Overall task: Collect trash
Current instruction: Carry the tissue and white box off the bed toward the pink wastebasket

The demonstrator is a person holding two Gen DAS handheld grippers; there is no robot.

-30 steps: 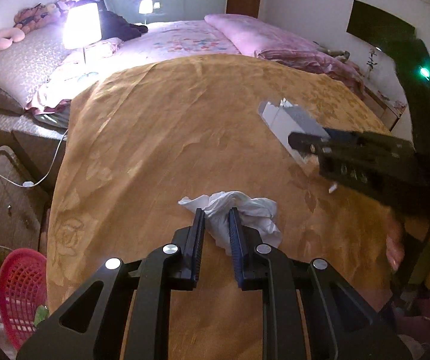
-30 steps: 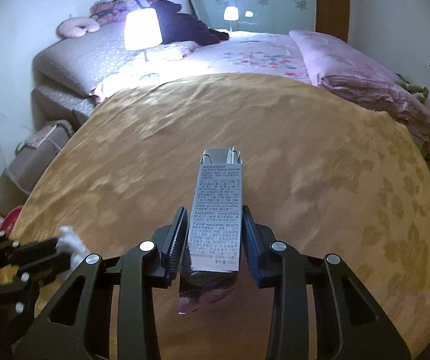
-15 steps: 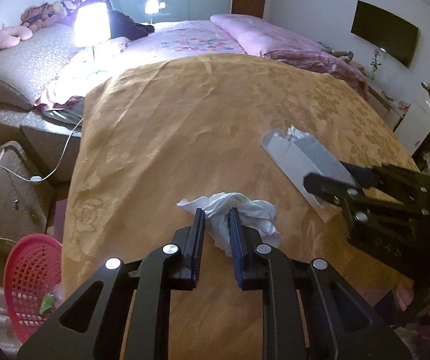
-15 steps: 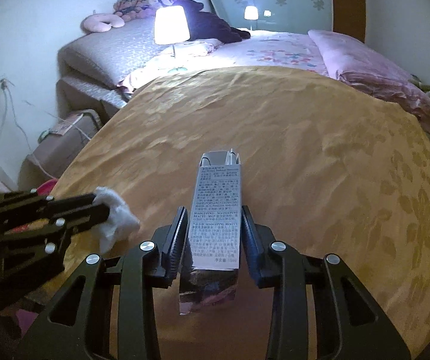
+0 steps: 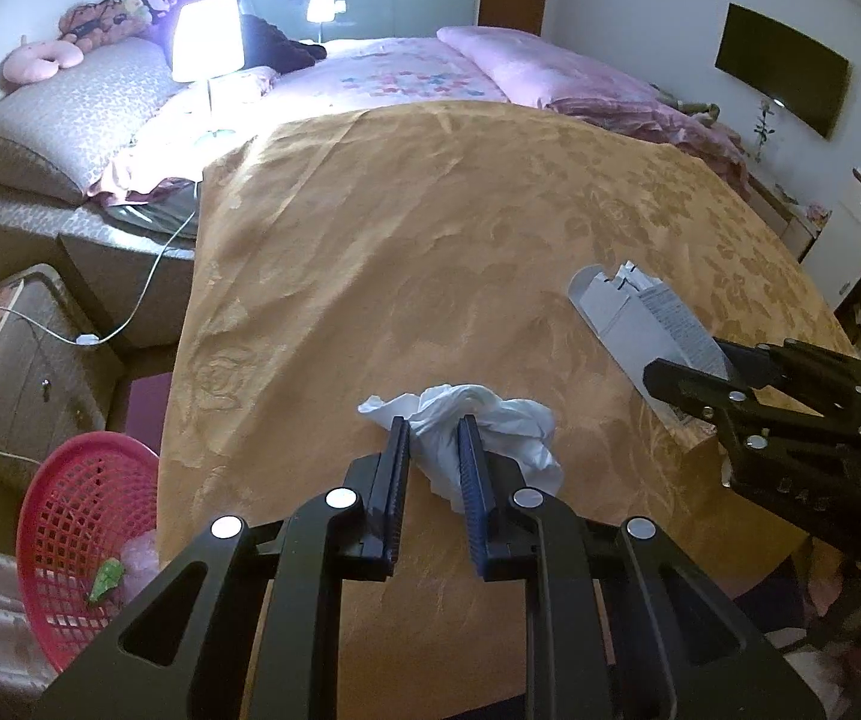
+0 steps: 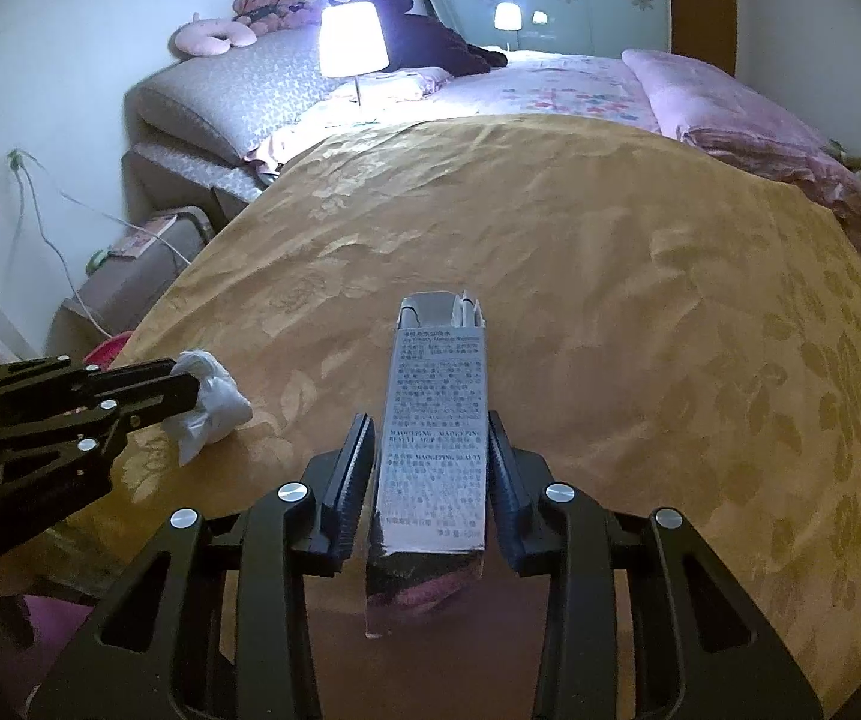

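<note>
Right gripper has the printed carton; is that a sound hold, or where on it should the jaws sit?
The hold looks sound. The right gripper clamps the carton across its narrow width, on the long flat side panels near the closed end, approached along its length. The open flapped end looks crushable, so keep the jaws off it.

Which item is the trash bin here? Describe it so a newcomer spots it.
Start from the gold bedspread covering the bed. Off its left edge, on the floor beside a brown cabinet, sits the red mesh basket. It is the only bright red, lattice-walled thing there.
</note>
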